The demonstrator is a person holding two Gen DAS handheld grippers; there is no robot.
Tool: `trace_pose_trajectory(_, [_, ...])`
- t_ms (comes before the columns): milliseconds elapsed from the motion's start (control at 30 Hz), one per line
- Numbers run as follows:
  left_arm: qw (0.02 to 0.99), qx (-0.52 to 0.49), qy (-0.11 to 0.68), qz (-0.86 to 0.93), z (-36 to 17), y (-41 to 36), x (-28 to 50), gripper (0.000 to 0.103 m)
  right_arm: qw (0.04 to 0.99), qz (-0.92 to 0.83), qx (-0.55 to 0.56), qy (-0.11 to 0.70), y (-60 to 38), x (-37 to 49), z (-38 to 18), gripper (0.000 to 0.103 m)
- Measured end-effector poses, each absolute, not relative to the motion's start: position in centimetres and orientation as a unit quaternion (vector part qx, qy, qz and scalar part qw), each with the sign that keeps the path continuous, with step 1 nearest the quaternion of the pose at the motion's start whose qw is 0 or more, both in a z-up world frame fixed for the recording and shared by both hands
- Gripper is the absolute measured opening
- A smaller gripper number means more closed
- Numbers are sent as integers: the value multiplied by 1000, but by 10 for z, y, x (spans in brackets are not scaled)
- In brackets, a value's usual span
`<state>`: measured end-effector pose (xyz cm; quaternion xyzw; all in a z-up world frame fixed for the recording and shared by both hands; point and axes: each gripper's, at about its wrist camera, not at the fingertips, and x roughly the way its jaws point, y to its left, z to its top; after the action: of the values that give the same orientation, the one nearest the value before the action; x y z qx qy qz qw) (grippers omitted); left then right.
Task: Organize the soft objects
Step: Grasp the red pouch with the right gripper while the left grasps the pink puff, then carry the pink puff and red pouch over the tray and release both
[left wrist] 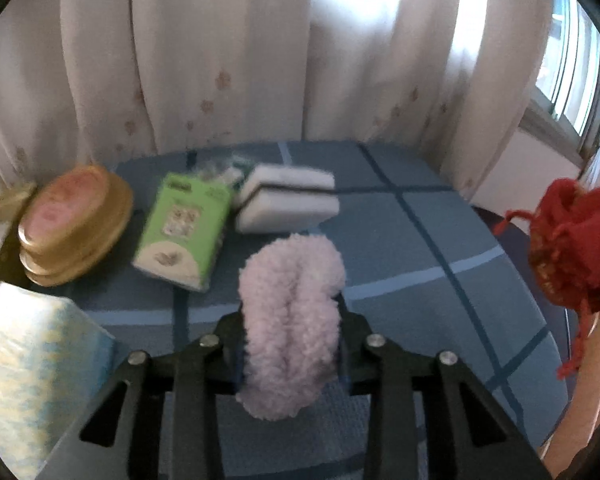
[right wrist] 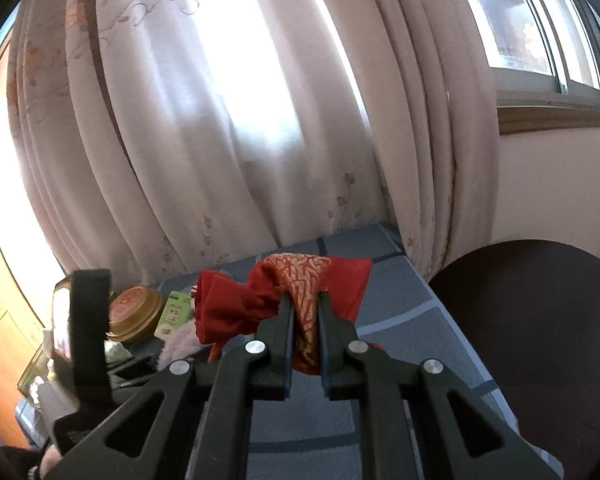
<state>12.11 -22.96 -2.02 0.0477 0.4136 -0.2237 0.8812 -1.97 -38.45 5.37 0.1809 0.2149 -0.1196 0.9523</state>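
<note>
My left gripper is shut on a fluffy lilac soft item and holds it above the blue checked tablecloth. My right gripper is shut on a red and gold drawstring pouch, lifted above the table. The pouch also shows at the right edge of the left wrist view. The lilac item shows in the right wrist view, low at the left. Two stacked white sponges lie at the back of the table.
A green tissue pack and a gold oval tin with a pink lid lie at the back left. A blue and white patterned pack sits at the near left. Curtains hang behind the table. A dark chair seat is on the right.
</note>
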Motion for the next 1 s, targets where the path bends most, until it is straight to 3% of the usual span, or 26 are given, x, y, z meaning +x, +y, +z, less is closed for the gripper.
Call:
trace_pose_trajectory(333, [897,55,376,-228,11,-206,107,32,956,-119,165,213,-361,-22,58,11])
trace_pose_trajectory(1000, [896,50,366,-246,20,-184,83,32,955,-135,141,223,-337,-35,59,11])
